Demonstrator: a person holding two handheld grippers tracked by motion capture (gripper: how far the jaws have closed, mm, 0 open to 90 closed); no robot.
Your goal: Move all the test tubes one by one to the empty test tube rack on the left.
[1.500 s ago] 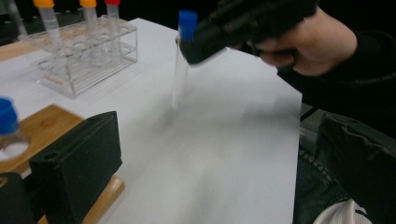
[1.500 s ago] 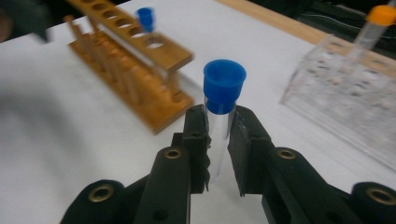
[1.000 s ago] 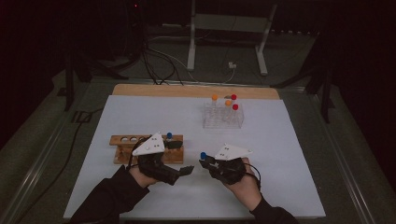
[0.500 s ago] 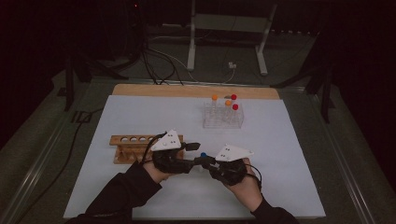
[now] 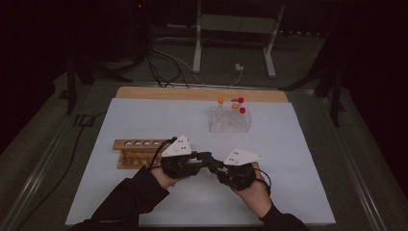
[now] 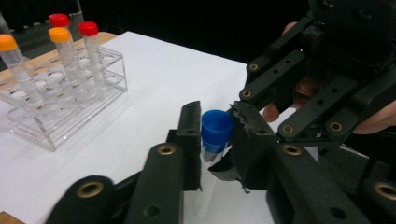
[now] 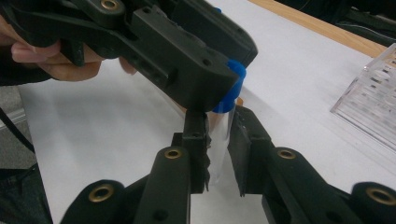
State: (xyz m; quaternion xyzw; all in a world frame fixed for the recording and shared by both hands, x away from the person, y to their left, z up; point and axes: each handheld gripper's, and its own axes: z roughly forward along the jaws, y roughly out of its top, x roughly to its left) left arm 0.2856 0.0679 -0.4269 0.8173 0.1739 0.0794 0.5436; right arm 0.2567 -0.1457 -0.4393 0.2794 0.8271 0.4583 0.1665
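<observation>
The two grippers meet near the middle of the tabletop (image 5: 144, 115), close to its near edge, over the white sheet. The right gripper (image 7: 218, 140) holds a clear tube (image 7: 218, 154) by its body, its jaws narrow and pressed on the plastic. The left gripper (image 6: 215, 140) has just been closing its jaws, and they now clamp the tube's blue cap (image 6: 216, 130) from both sides. In the left gripper view the cap sits between the black jaws, with the clear tube body running down below it. In the right gripper view the left gripper crosses in from the upper left and covers most of the cap (image 7: 233, 88), leaving only its blue edge visible. In the high view the left gripper (image 5: 204, 159) and right gripper (image 5: 219, 166) touch tip to tip, each topped by a grey plate.

A wooden rack (image 5: 137, 151) lies just left of the left hand (image 5: 166, 175). A clear rack (image 5: 230, 122) stands farther back, right of centre, and holds tubes with orange caps (image 5: 221, 100) and red caps (image 5: 241, 100).
</observation>
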